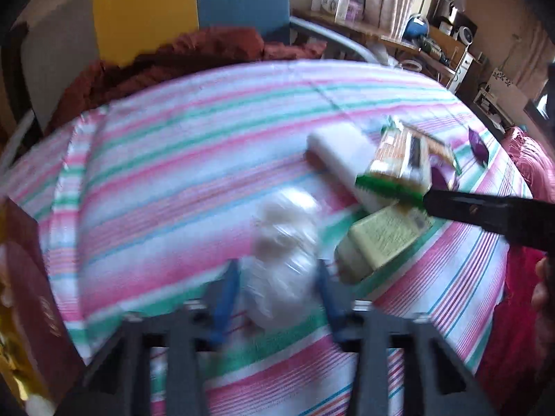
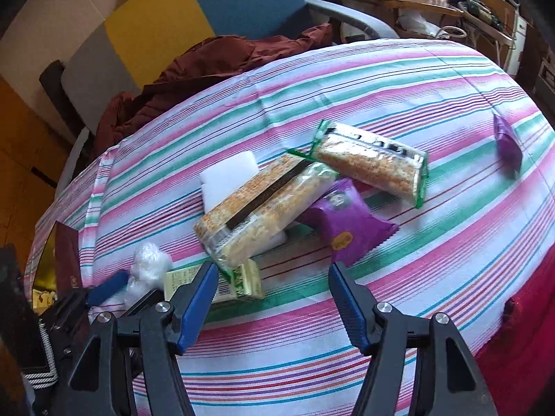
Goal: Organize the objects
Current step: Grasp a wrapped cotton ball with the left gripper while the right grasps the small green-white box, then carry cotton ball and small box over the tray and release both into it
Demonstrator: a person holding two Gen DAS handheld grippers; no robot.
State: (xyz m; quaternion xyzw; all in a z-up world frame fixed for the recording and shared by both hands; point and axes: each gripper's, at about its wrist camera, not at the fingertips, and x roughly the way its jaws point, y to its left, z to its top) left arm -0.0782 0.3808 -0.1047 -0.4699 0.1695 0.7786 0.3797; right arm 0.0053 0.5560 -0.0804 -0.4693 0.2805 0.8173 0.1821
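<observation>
A clear plastic-wrapped white bundle [image 1: 282, 260] is clamped, as far as the blur allows, in the left gripper [image 1: 277, 298] on the striped bedsheet [image 1: 173, 159]. The right gripper [image 2: 274, 298] is held half-open and empty above snack packets [image 2: 263, 208]

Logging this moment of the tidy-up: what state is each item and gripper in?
left gripper: shut on the clear plastic bag
right gripper: open, nothing between its fingers
two cracker packs: sealed, one overlapping the other
purple snack packet: sealed, lying flat
green box: closed
</observation>
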